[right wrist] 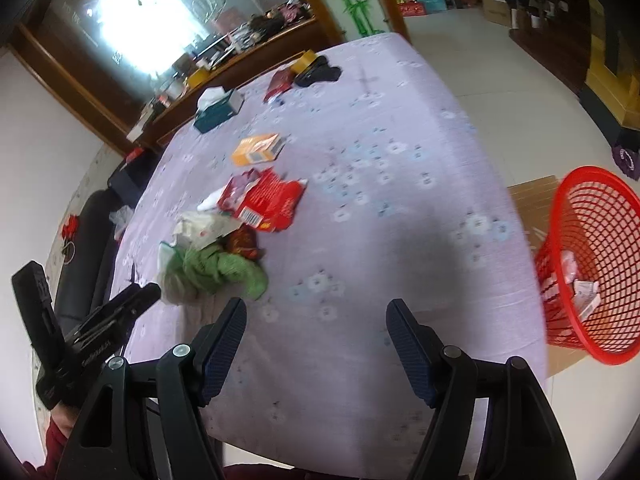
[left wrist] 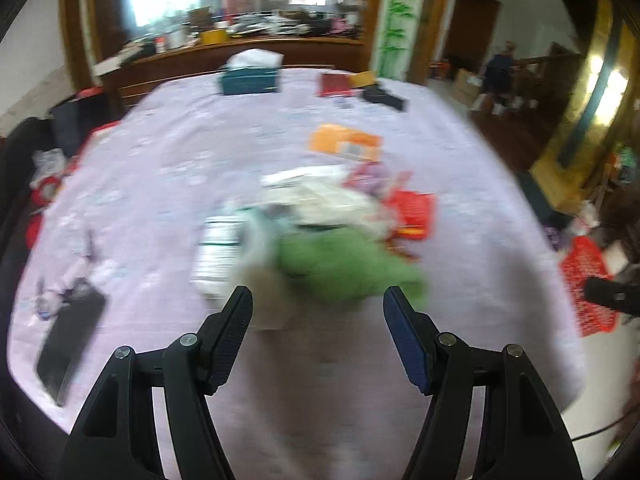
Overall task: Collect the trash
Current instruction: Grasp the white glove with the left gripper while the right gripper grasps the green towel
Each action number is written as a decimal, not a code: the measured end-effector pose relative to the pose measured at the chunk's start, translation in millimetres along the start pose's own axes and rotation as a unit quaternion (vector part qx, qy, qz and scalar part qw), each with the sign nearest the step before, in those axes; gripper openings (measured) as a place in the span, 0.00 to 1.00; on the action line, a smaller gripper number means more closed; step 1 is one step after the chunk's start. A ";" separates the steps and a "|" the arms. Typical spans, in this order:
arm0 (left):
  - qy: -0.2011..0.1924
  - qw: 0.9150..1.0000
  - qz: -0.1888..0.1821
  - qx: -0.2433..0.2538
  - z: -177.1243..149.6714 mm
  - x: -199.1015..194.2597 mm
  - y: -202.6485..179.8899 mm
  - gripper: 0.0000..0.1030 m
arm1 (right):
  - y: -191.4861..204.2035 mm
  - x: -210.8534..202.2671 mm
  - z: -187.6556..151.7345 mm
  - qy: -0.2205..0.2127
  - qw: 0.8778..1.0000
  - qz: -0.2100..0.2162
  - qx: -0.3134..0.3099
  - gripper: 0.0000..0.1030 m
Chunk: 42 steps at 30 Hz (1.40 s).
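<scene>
The trash lies in a loose heap near the middle of a table covered with a pale lilac flowered cloth [right wrist: 380, 140]: a crumpled green wrapper [right wrist: 224, 268] at the near end of the heap, a flattened red carton [right wrist: 272, 200] just beyond it, whitish plastic and paper scraps [right wrist: 200, 228] between the two, and a dark reddish crumpled piece [right wrist: 242, 242] touching the green wrapper. A little farther off, apart from the heap, lies an orange box [right wrist: 258, 149]. In the left wrist view the same heap is blurred, with the green wrapper [left wrist: 344, 264] just ahead of the fingertips and a striped white packet [left wrist: 218, 256] beside it. The left gripper [left wrist: 318, 300] hangs over the near part of the cloth with its jaws spread and nothing between them; the right gripper [right wrist: 316, 312] is likewise spread and empty, over bare cloth to the right of the heap. Off the right edge of the table stands a red mesh basket [right wrist: 592, 264], tilted toward the camera, with a few pale scraps inside. At the far end of the table sit a teal tissue box [right wrist: 218, 110], a dark red booklet [right wrist: 280, 82] and a black item [right wrist: 320, 74]. A black flat device [left wrist: 68, 344] lies near the left edge of the cloth in the left wrist view.
</scene>
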<state>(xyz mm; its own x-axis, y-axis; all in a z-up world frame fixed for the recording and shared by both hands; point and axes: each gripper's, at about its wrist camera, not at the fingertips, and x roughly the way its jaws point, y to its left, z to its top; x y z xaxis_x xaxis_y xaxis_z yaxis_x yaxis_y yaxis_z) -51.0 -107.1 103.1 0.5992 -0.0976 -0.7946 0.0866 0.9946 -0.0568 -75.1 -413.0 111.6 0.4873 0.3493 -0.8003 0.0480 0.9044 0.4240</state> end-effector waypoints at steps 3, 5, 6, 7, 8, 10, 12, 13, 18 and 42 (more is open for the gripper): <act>0.004 1.000 0.023 -0.003 0.0 11.7 29.5 0.65 | 12.9 10.3 -5.2 0.010 1.000 -0.001 -0.003 0.75; 0.007 1.000 0.026 0.002 1.6 22.3 38.7 0.65 | 20.2 14.6 -7.1 0.013 1.000 -0.003 -0.006 0.75; 0.011 1.000 0.027 0.008 2.8 27.6 41.0 0.65 | 23.7 16.3 -8.0 0.014 1.000 -0.005 -0.008 0.75; 0.012 1.000 0.022 0.016 2.2 31.3 41.7 0.65 | 26.9 17.6 -8.9 0.014 1.000 -0.008 -0.008 0.75; 0.013 0.999 0.017 0.028 2.4 36.9 40.2 0.65 | 30.2 18.1 -9.2 0.014 1.000 -0.009 -0.008 0.75; 0.020 0.998 0.031 0.045 0.7 50.2 36.0 0.65 | 35.1 18.7 -9.3 0.011 1.000 -0.015 -0.007 0.75; 0.033 0.998 0.019 0.055 -0.6 62.4 34.0 0.64 | 38.7 19.1 -9.8 0.009 1.000 -0.021 -0.005 0.75; 0.034 0.997 0.017 0.060 -2.0 66.6 33.5 0.64 | 41.3 19.2 -9.8 0.009 1.000 -0.022 -0.005 0.75; 0.010 0.996 0.029 0.081 -3.2 76.6 29.7 0.42 | 59.5 27.6 -10.0 0.014 0.999 -0.028 -0.018 0.75; -0.016 1.000 -0.013 -0.007 -33.5 -12.1 105.6 0.27 | 187.0 183.5 12.2 0.058 0.972 -0.085 -0.210 0.70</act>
<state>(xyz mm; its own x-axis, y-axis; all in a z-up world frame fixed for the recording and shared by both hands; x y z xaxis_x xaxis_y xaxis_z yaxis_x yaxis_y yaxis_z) -75.8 0.2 86.5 0.6222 -0.1238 -0.7730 0.0905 0.9922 -0.0861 34.0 -182.8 49.2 0.4010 0.1890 -0.8964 -0.2521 0.9635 0.0904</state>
